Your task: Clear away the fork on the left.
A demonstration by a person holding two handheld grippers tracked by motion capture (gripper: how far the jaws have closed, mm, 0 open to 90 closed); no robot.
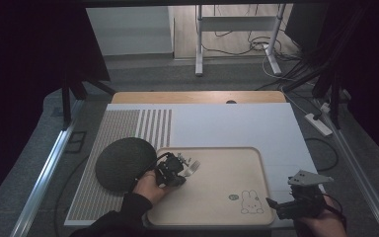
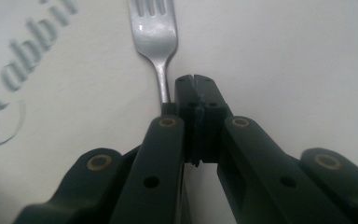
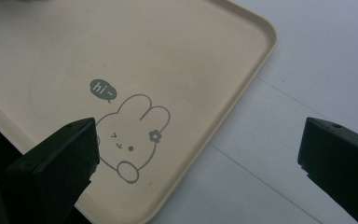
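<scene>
Lab-like recording setup, black curtains [image 1: 24,74], floor cables [image 1: 276,54] (tangled), metal stand [image 1: 237,29]

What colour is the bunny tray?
The tray is pale beige with a grey bunny, clearest in the right gripper view.

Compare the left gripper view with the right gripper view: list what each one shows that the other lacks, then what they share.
Left gripper view alone: a metal fork, its handle clamped between shut jaws of the left gripper, and grey "Rabbit" lettering.

Right gripper view alone: the rabbit drawing with its "hi" bubble, the tray's rounded corner, the white table mat, and the right gripper with jaws wide apart, holding nothing.

Shared: the beige tray.
</scene>
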